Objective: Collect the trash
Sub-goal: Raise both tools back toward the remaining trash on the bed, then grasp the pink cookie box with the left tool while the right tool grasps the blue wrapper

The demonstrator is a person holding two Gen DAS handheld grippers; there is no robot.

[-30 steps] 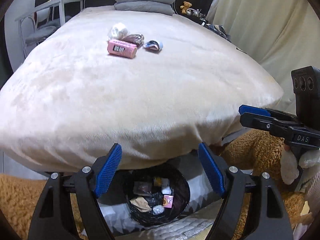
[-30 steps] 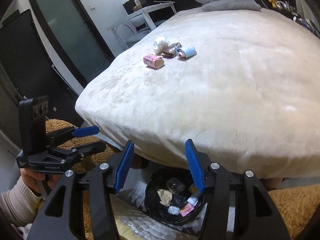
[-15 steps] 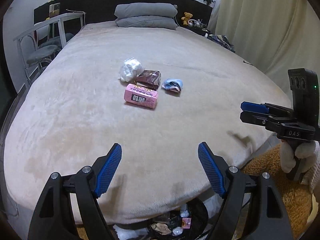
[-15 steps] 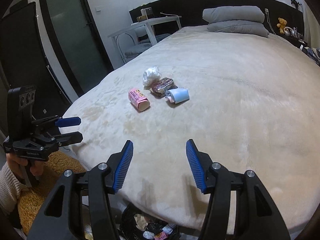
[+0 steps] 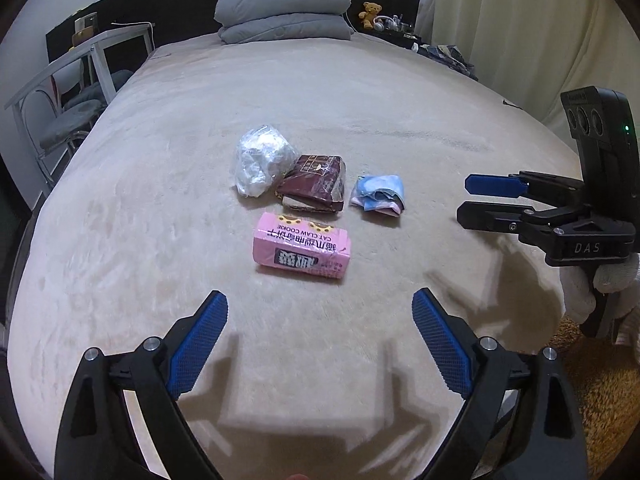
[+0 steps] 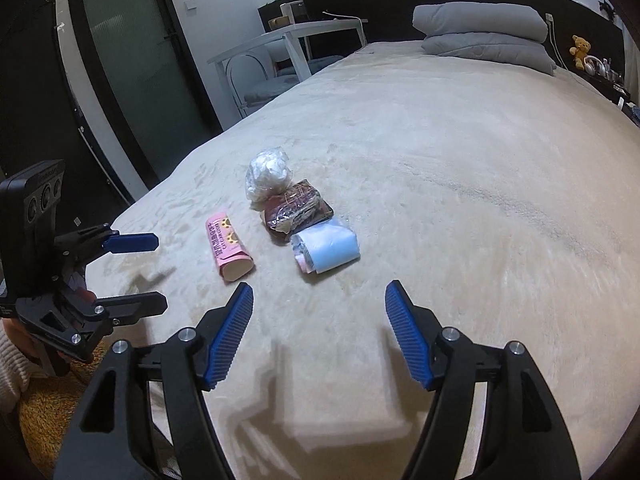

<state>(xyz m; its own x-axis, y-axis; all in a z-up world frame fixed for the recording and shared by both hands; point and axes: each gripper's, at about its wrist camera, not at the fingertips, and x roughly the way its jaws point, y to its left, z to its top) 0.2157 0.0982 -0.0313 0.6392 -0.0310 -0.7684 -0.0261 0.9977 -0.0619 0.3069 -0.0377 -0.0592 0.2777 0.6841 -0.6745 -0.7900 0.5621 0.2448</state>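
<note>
Several pieces of trash lie together on the beige bed [image 5: 160, 200]: a pink cookie box [image 5: 302, 251], a dark brown wrapper [image 5: 314, 182], a crumpled clear plastic bag [image 5: 260, 158] and a light blue packet [image 5: 378, 194]. My left gripper [image 5: 320, 340] is open and empty, just short of the pink box. My right gripper [image 6: 320, 328] is open and empty, near the blue packet [image 6: 326, 250]. The right wrist view also shows the pink box [image 6: 228, 248], the brown wrapper [image 6: 298, 208] and the plastic bag [image 6: 268, 172]. Each gripper shows in the other's view, the right one [image 5: 480, 200] and the left one [image 6: 148, 268].
Grey folded pillows [image 5: 282, 14] lie at the head of the bed. A white table and chair [image 5: 76, 92] stand at the bed's left side. A teddy bear [image 5: 370, 10] sits on the far shelf. A curtain [image 5: 540, 32] hangs on the right. A brown shaggy rug [image 6: 52, 400] covers the floor.
Both grippers rose from low by the bin under the bed edge and moved forward over the bed. The trash pile is now much closer. The bin has left both views.
</note>
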